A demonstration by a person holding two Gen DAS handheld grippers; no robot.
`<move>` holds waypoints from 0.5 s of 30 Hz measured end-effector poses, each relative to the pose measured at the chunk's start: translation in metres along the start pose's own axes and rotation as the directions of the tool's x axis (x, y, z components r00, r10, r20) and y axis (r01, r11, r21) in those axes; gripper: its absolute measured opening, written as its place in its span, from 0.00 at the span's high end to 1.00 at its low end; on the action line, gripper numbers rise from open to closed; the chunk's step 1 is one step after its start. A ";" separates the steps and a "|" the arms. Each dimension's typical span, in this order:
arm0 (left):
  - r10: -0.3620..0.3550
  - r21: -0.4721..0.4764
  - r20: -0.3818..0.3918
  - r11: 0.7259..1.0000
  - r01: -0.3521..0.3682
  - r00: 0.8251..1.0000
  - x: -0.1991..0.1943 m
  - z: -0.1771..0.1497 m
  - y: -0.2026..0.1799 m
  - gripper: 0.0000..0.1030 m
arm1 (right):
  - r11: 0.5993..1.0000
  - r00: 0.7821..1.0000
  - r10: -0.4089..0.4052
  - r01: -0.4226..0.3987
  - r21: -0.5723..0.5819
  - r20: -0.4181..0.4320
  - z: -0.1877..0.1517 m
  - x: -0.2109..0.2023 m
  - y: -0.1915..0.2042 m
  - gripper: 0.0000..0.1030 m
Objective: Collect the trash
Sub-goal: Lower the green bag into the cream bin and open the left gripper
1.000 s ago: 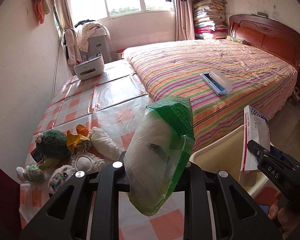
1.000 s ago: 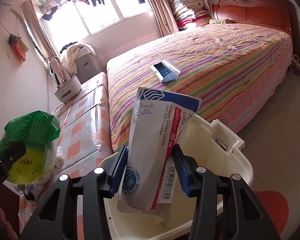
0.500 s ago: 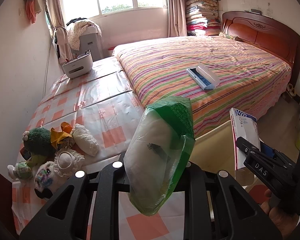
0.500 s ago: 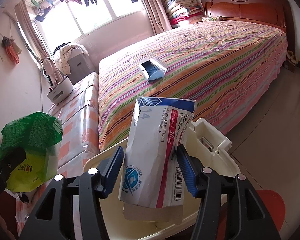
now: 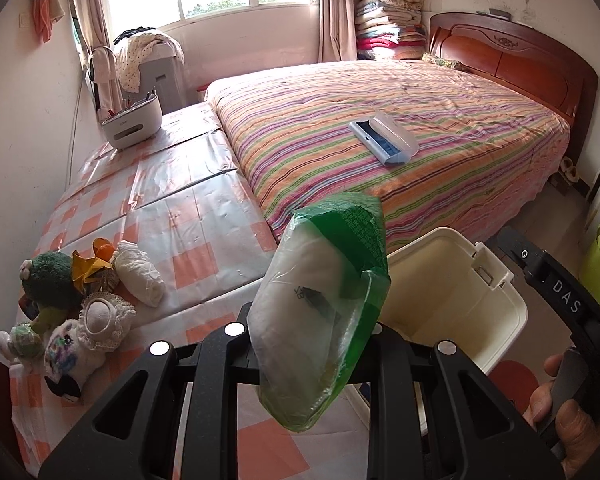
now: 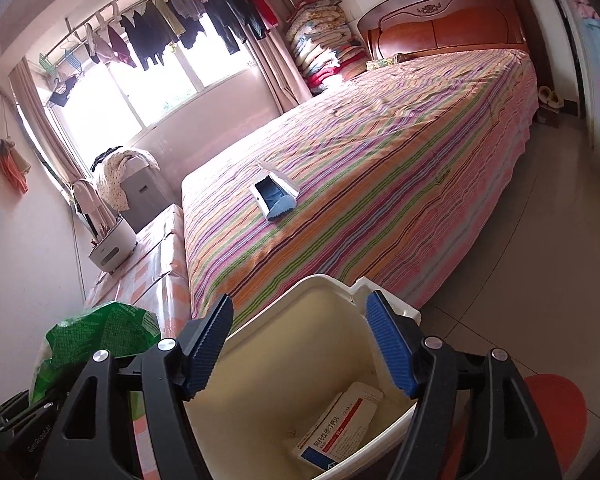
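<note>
Dropped from our right tongs (image 6: 300,344), whose jaws have just been opening and stand released, the medicine box (image 6: 336,428) lies in the cream bin (image 6: 260,360) below, while our left tongs (image 5: 308,332) clench the green bag (image 5: 324,312) beside the bin's near rim.

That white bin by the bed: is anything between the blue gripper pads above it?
No. In the right wrist view the right gripper stands open and empty over the white bin; the medicine box lies inside.

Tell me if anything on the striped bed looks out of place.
One thing: a blue and white case lies open on the striped bed, askew to its stripes, with nothing else on the cover. Whether it is trash cannot be told.
</note>
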State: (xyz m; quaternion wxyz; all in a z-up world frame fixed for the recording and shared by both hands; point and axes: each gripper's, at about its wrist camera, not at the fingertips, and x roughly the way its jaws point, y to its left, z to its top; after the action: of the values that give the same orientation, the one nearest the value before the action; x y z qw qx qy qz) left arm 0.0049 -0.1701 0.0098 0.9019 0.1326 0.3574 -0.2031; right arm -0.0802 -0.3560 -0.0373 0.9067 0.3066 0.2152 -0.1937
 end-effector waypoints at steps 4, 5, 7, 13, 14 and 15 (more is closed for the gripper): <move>-0.045 0.032 -0.022 0.998 0.046 0.999 0.013 -0.002 -0.020 0.79 | 0.999 0.998 -0.026 0.025 0.020 0.062 0.004 -0.009 -0.002 0.34; -0.055 0.038 -0.029 0.998 0.056 0.998 0.016 -0.002 -0.024 0.79 | 0.999 0.997 -0.033 0.031 0.025 0.073 0.005 -0.011 -0.003 0.34; -0.073 0.044 -0.045 0.996 0.075 0.996 0.023 -0.004 -0.032 0.79 | 0.998 0.995 -0.044 0.040 0.044 0.087 0.007 -0.012 -0.008 0.34; -0.109 0.071 -0.089 0.991 0.115 0.990 0.041 -0.006 -0.045 0.78 | 0.993 0.990 -0.078 0.067 0.096 0.115 0.010 -0.015 -0.018 0.33; -0.113 0.077 -0.094 0.990 0.121 0.989 0.043 -0.007 -0.048 0.77 | 0.993 0.990 -0.085 0.074 0.091 0.116 0.010 -0.015 -0.018 0.32; -0.120 0.082 -0.100 0.988 0.128 0.988 0.044 -0.007 -0.049 0.75 | 0.993 0.989 -0.091 0.082 0.087 0.117 0.010 -0.015 -0.017 0.30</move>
State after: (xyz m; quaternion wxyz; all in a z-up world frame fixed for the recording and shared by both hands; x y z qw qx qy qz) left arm 0.0073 -0.2230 -0.0308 0.8628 0.1591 0.3979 -0.2681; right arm -0.0982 -0.3715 -0.0305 0.8955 0.3215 0.1648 -0.2597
